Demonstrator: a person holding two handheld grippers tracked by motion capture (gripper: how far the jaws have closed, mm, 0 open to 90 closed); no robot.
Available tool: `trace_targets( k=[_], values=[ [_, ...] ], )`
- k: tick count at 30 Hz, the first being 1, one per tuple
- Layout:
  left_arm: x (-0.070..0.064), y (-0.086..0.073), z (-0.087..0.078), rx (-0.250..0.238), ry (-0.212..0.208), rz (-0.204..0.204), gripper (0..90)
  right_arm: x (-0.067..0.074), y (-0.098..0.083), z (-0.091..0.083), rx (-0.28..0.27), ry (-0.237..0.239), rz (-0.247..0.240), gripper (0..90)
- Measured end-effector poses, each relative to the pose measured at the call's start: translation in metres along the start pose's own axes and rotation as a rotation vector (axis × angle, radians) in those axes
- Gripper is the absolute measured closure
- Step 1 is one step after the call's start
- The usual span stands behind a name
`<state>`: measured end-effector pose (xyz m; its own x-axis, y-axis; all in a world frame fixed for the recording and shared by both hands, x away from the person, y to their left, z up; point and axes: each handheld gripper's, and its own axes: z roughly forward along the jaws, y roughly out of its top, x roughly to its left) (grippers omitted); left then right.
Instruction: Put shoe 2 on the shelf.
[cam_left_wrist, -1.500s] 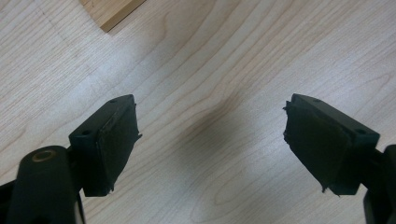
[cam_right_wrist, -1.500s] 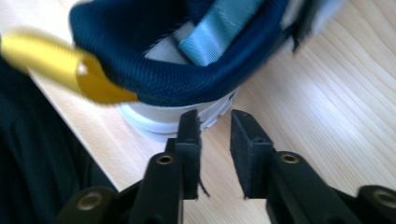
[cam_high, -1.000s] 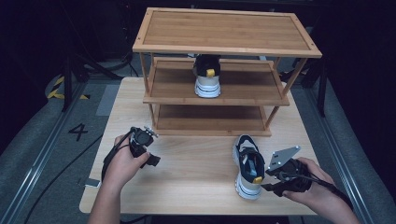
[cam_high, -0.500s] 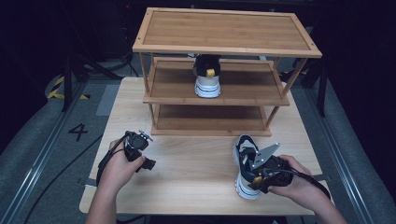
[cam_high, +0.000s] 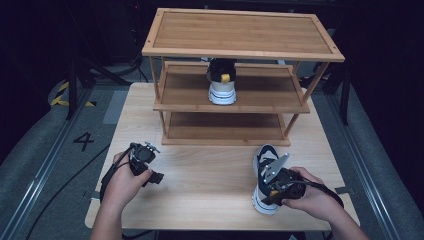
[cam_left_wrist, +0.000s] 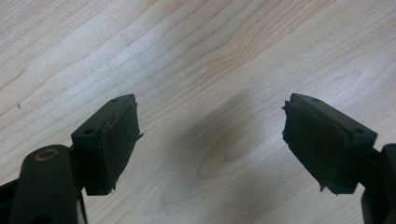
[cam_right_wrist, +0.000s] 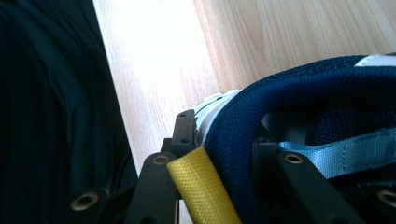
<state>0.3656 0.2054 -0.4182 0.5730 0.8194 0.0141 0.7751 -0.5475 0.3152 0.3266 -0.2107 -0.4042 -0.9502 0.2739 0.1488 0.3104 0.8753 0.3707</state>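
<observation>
Lower now, your right gripper (cam_high: 270, 181) has just closed its jaws on the shoe's (cam_high: 262, 161) heel collar; your left gripper (cam_high: 141, 161) hovers, jaws apart.

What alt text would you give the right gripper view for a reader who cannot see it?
The right gripper has its black jaws closed on the padded navy heel collar of a sneaker, one jaw outside and one inside. A yellow heel loop lies by the outer jaw; the sneaker rests on a light wooden table.
</observation>
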Motion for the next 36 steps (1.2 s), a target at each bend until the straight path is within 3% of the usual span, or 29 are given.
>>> trace_targets(
  k=[6, 9, 16, 27, 31, 36],
  values=[
    [0.002, -0.003, 0.000, 0.006, 0.007, -0.009, 18.8, 0.002, 0.006, -0.011, -0.023, 0.014, -0.014, 70.8],
    [0.002, -0.005, -0.002, 0.003, 0.015, -0.010, 18.8, 0.005, 0.012, -0.025, -0.030, 0.010, -0.034, 70.8],
    [0.005, -0.008, -0.005, -0.001, 0.018, -0.017, 18.6, 0.007, 0.028, -0.057, -0.019, 0.011, -0.029, 70.7],
    [0.007, -0.009, -0.005, -0.005, 0.009, -0.022, 18.6, 0.016, 0.053, -0.101, -0.024, -0.008, -0.083, 70.6],
    [0.007, -0.009, -0.005, -0.003, 0.004, -0.019, 18.5, 0.018, 0.059, -0.113, -0.026, 0.017, -0.104, 70.5],
    [0.008, -0.010, -0.002, 0.014, 0.001, -0.019, 18.4, 0.022, 0.067, -0.126, -0.029, 0.013, -0.132, 70.5]
  ],
)
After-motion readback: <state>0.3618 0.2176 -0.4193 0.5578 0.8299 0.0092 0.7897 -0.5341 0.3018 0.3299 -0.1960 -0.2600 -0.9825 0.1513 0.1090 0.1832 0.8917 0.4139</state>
